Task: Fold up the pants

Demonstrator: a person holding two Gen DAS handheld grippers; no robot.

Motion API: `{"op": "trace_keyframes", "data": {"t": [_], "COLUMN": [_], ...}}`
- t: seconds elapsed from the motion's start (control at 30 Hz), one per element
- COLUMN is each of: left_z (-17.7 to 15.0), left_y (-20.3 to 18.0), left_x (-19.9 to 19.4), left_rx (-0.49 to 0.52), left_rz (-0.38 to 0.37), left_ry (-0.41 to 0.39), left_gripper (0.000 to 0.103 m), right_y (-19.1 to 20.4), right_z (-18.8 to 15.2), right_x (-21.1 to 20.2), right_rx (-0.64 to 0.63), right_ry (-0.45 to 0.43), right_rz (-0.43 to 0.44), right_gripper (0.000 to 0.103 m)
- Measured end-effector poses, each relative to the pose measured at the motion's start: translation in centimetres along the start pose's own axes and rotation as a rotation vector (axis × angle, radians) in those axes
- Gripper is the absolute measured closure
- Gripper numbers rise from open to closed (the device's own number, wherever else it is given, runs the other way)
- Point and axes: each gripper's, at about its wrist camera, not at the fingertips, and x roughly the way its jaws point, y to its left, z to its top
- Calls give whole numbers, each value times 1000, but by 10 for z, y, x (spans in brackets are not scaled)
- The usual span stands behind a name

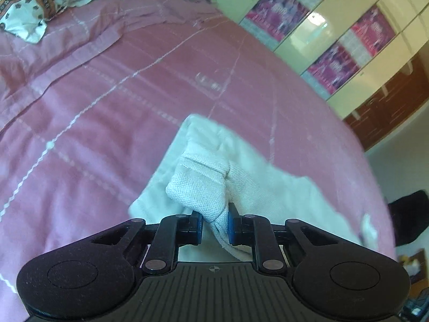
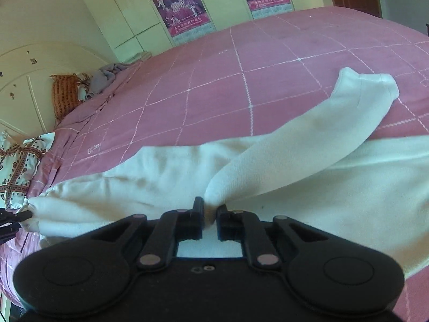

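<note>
Pink checked bedspread (image 2: 241, 67) carries white pants (image 2: 166, 171), spread and barely folded; left gripper (image 1: 214, 221) and right gripper (image 2: 210, 218) each clench its cloth.

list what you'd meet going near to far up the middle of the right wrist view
right gripper pinching the white pants → pink bedspread → cream wardrobe with posters

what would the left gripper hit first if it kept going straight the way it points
The left gripper is already shut on a bunched fold of the white pants; pushed on, it would probably press that cloth into the pink bedspread.
</note>
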Motion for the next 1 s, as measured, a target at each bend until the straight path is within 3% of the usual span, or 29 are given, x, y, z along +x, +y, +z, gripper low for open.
{"op": "trace_keyframes", "data": {"t": [0.03,0.1,0.27,0.37,0.43,0.53,0.57,0.67,0.77,0.8,0.87,0.93,1.0], "left_z": [-7,-16,-18,-21,-21,-14,-12,-17,-33,-38,-44,-45,-45], "left_y": [3,11,3,-8,-19,-42,-51,-73,-78,-76,-79,-78,-75], "left_x": [14,21,7,-22,-40,-49,-43,-14,23,29,28,25,23], "left_rx": [26,17,13,53,95,140,171,275,349,352,385,383,363], "left_rz": [36,30,59,127,155,190,219,307,385,393,401,390,362], "left_ry": [49,42,22,-11,-76,-140,-132,-59,28,23,0,-9,-10], "left_gripper": [85,85,82,79,79,79,79,79,79,79,79,79,79], "right_y": [-5,-17,-20,-25,-32,-39,-39,-32,-36,-40,-52,-64,-70], "right_z": [-13,-29,-17,-2,16,52,62,90,95,93,88,84,74], "right_x": [11,30,13,-22,-29,-8,4,47,82,91,93,77,47], "right_rx": [11,72,69,44,18,-1,-20,-81,-200,-234,-265,-208,-188], "right_ry": [34,118,130,27,-15,-12,3,90,184,221,250,248,180], "right_rz": [-19,-37,-32,-71,-119,-205,-245,-380,-525,-546,-548,-458,-414], "right_gripper": [91,90,83,71,60,46,38,35,31,30,39,97,100]}}
